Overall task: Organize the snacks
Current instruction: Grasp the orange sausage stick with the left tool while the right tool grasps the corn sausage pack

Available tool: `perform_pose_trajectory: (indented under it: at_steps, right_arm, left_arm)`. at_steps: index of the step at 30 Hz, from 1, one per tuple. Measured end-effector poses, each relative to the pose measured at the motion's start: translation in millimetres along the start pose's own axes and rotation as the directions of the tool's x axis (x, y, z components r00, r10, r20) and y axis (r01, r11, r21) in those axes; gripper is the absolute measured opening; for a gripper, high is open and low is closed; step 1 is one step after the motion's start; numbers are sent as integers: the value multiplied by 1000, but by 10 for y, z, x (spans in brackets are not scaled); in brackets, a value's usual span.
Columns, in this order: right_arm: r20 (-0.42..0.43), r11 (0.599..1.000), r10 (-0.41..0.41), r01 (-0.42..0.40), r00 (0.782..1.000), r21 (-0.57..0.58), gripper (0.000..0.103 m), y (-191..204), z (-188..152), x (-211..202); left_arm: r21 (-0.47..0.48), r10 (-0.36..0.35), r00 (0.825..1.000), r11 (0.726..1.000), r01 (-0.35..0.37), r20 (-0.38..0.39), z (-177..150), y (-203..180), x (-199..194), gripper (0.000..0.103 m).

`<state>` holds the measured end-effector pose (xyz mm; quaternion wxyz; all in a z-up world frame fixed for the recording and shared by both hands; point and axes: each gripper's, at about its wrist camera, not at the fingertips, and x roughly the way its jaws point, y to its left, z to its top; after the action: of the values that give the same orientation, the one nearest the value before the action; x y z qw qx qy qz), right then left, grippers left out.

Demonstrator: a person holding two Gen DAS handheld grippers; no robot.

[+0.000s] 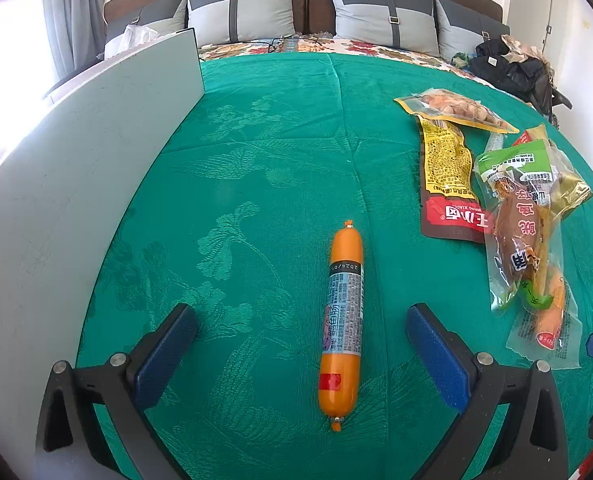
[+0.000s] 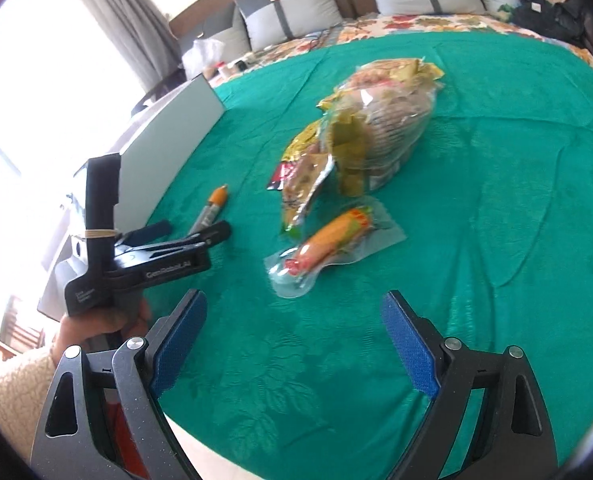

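An orange sausage stick (image 1: 342,324) lies lengthwise on the green bedspread (image 1: 256,160), between the spread blue pads of my left gripper (image 1: 301,326), which stands open and does not touch it. To the right lies a heap of snack packets (image 1: 496,200). The right wrist view is blurred: my right gripper (image 2: 294,326) is open with nothing between its fingers, hovering short of a clear pouch with an orange snack (image 2: 332,240) and the packet heap (image 2: 368,136). The left gripper (image 2: 192,232) and the sausage stick (image 2: 214,206) appear at its left.
A white board (image 1: 76,184) stands upright along the left side of the bedspread. Grey pillows (image 1: 388,20) line the headboard, and dark clothes (image 1: 512,68) lie at the far right. A person's hand (image 2: 100,324) in a fleecy sleeve holds the left gripper.
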<state>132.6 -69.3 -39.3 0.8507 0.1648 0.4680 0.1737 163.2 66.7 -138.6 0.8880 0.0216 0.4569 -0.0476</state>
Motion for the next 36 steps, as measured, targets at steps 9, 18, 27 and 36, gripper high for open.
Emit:
perform_pose_trajectory:
  at_steps: [9, 18, 27, 36]
  right_arm:
    - [-61, 990, -74, 81, 995, 119, 14, -175, 129, 190]
    - [-40, 939, -287, 290, 957, 184, 39, -762, 89, -286]
    - [-133, 945, -316, 299, 939, -136, 74, -45, 300, 252]
    - [-140, 930, -362, 346, 922, -127, 28, -137, 273, 312]
  left_arm:
    - [-3, 1, 1000, 1000, -1, 1, -5, 8, -7, 103]
    - [-3, 1, 1000, 1000, -1, 2, -4, 10, -5, 103]
    - [-3, 0, 1000, 1000, 0, 1, -6, 13, -4, 103]
    - [-5, -4, 1000, 1000, 4, 3, -1, 20, -10, 103]
